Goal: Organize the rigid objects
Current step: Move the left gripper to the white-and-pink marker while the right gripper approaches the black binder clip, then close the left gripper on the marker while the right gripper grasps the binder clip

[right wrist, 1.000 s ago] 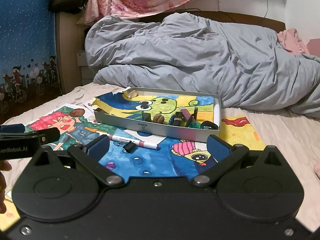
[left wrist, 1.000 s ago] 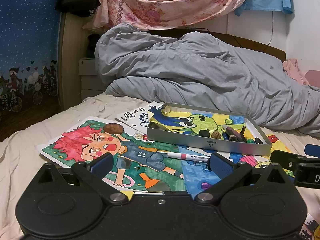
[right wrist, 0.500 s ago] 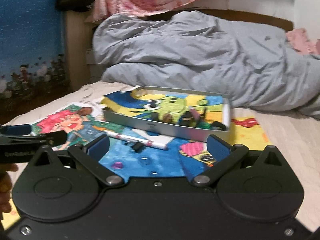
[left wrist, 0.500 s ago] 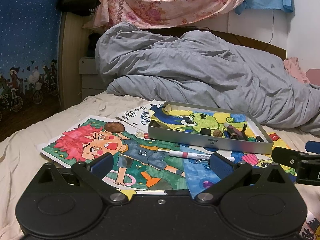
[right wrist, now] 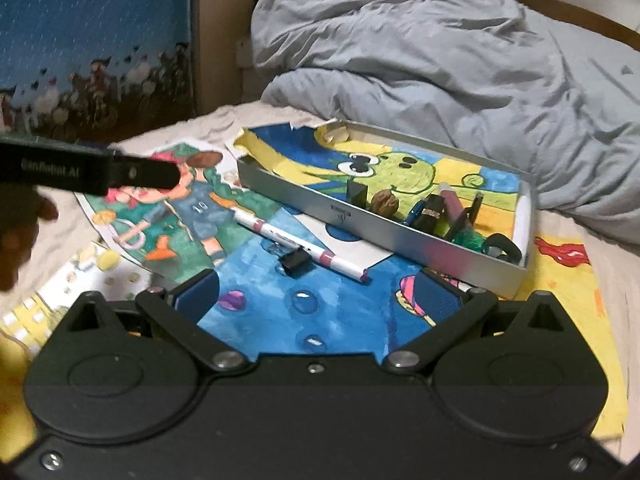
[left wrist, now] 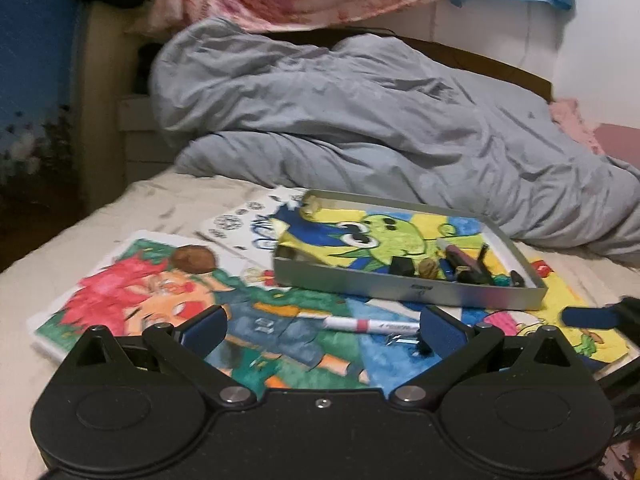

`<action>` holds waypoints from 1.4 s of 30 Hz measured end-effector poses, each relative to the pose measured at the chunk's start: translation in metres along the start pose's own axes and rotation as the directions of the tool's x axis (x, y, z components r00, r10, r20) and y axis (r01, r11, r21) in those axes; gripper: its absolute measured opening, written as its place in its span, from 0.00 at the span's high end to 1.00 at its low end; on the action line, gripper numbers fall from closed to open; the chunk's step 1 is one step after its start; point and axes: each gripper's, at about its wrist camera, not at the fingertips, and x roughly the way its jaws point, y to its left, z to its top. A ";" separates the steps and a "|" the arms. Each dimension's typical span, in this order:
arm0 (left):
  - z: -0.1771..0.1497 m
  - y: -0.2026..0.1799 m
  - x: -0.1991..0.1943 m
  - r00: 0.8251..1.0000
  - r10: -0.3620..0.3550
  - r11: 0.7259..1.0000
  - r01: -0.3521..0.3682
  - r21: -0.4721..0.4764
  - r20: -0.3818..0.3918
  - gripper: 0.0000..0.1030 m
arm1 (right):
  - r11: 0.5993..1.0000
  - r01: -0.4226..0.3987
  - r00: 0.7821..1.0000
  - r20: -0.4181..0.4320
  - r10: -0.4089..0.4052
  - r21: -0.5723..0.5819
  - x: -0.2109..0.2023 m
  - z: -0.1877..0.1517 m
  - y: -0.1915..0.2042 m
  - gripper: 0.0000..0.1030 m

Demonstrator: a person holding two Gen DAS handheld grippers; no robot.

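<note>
— How do the fingers stand?

— Both pairs are spread wide and grip nothing. The left gripper [left wrist: 322, 326] hangs over the coloured drawings [left wrist: 168, 300]; the right gripper [right wrist: 318, 290] over the blue painted sheet [right wrist: 304, 304].

— And the loose pieces?

— A white marker [right wrist: 300, 242] lies on the drawings with a black binder clip [right wrist: 295, 260] touching it, just before the silver tin tray [right wrist: 440, 250]. A walnut [right wrist: 384, 202] and other small items sit inside the tray. A brown nut [left wrist: 193, 260] rests apart on the red-haired drawing.

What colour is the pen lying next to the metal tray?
The slim marker pen is white with pinkish-red bands, lying beside the silver metal tray. The right wrist view shows it best.
</note>
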 end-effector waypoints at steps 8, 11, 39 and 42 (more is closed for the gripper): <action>0.011 -0.005 0.063 0.987 -0.139 0.972 0.152 0.180 -0.082 0.04 | 0.995 -0.095 0.993 -0.075 0.092 -0.036 0.038 0.004 0.005 0.27; 0.017 0.000 0.089 0.970 -0.206 0.950 0.229 0.211 -0.129 0.09 | 0.991 -0.115 0.989 -0.105 0.108 -0.063 0.048 0.002 0.011 0.30; 0.016 -0.027 0.153 0.800 -0.321 0.644 0.576 0.503 -0.506 0.83 | 0.990 -0.125 0.980 -0.162 0.113 -0.068 0.098 0.017 0.011 0.80; 0.013 -0.033 0.146 0.802 -0.306 0.640 0.572 0.513 -0.513 0.85 | 0.994 -0.099 0.979 -0.186 0.087 -0.052 0.084 0.014 0.006 0.80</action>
